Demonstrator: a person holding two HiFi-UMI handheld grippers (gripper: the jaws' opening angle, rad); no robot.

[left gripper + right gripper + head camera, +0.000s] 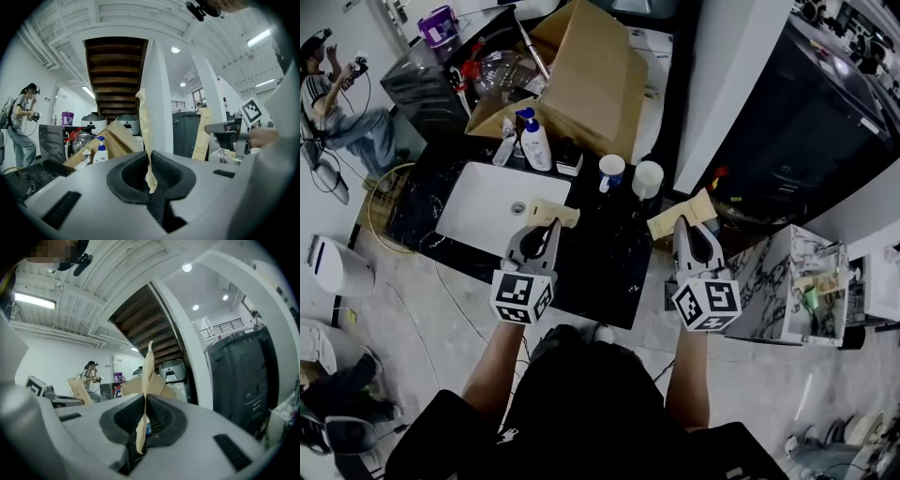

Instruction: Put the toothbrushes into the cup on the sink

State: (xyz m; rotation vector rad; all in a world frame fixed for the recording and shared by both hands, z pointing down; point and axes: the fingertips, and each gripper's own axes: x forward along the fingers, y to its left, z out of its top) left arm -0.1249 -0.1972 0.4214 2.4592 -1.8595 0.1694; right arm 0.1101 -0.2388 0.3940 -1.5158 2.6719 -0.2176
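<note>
**A:** Where are the toothbrushes right now?

**B:** Each sits in a flat kraft-paper sleeve, one per hand. The left gripper (549,228) has its fingers (168,171) nearly together, pinching the left toothbrush packet (144,122) on edge. The right gripper (682,228) is closed tighter on the right toothbrush packet (147,376). Both packets hang above the front of the black counter (600,272), with the left one near the corner of the sink basin (478,220).

**A:** How will they handle?

**B:** I'd judge them light. The paper is thin and creases easily, and the right sleeve is already bowed where it is pinched. The brush inside should keep the length stiff, while the flat faces give way under pressure. A grip low on the sleeve, across the faces, leaves plenty of free length to go into the cup first.

**A:** And the cup?

**B:** Two stand side by side behind the basin: a blue-trimmed mug (611,172) and a white cup (648,178). I see nothing sticking out of either, though the white cup's mouth is too pale to read. Both are small, so a long sleeve leaning on the rim could tip one over. The open cardboard box (591,75) behind them shows nothing I can identify inside. A pump bottle (534,141) stands just left of the cups.
</note>
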